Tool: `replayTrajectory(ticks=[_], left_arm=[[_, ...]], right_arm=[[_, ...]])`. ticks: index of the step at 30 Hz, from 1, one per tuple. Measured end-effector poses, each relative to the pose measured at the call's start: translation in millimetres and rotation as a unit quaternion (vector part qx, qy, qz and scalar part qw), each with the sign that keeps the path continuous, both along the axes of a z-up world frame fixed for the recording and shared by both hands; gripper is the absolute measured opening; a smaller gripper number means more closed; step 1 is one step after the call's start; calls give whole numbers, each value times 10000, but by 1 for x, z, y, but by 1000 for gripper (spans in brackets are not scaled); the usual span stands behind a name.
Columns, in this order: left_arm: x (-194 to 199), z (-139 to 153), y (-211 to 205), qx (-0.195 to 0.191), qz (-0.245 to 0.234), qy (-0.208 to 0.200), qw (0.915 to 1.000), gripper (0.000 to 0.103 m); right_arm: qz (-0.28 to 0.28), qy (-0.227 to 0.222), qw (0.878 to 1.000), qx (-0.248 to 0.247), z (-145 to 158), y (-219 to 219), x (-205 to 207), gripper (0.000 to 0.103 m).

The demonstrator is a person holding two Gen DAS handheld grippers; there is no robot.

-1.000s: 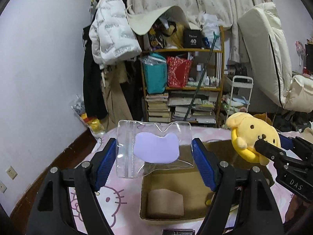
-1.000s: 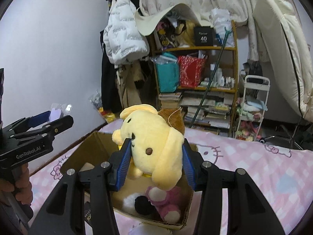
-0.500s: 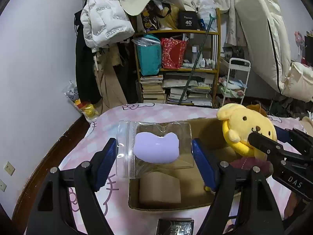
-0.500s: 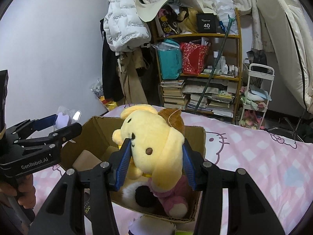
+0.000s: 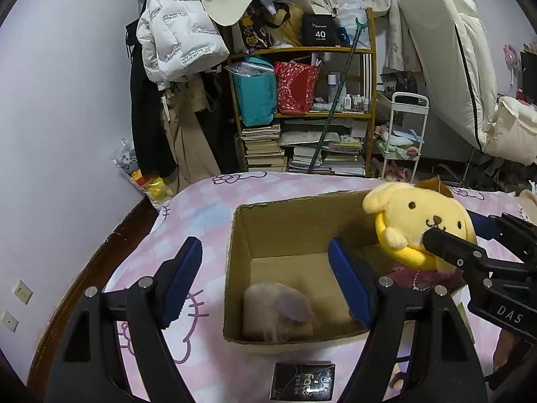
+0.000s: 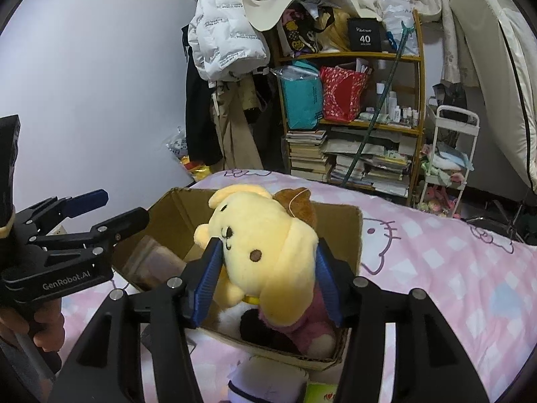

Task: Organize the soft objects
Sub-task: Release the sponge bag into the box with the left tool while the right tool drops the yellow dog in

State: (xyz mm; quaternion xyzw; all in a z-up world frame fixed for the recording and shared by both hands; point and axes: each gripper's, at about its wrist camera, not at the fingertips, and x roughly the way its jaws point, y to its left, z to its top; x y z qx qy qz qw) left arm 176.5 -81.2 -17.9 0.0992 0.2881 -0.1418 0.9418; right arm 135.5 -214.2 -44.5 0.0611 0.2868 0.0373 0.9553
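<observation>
An open cardboard box [image 5: 235,235] stands on the pink bed. My left gripper [image 5: 263,248] hovers open over its left half with nothing between the fingers. A clear bag with a lilac soft piece [image 5: 282,305] lies blurred on the box floor below. My right gripper [image 6: 268,245] still presses on the head of the yellow plush dog [image 6: 265,245], and its jaws are opening. The dog's pink-clad body hangs into the right side of the box [image 6: 339,221]. In the left wrist view the dog [image 5: 419,221] and right gripper [image 5: 453,228] show at the right.
A white and black soft toy [image 6: 235,315] lies in the box under the dog. A black packet [image 5: 302,381] and a white object [image 6: 268,379] lie on the sheet before the box. A person's hand [image 6: 43,329] holds the left gripper [image 6: 120,206]. A cluttered shelf [image 5: 302,107] stands behind.
The clear bag left my left gripper and dropped into the box. Both grippers tilted down toward the box. The plush dog sank lower into the box with the right jaws slightly wider.
</observation>
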Motion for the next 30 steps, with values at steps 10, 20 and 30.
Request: replayTrajectory(ticks=[10,20,30], left_arm=[[-20,11,10,70,123,-105,9998,88],[-52,26,22,214,269,-242,9991,99],[-92,25,25,686,210,-211,9972,99]], right_arm=[[-28,-97,9999,-76,9,3,-11,76],[-180,-215,9995,-153,23,3,-34,103],[-237,-153,9993,-238,34,3,-58,103]])
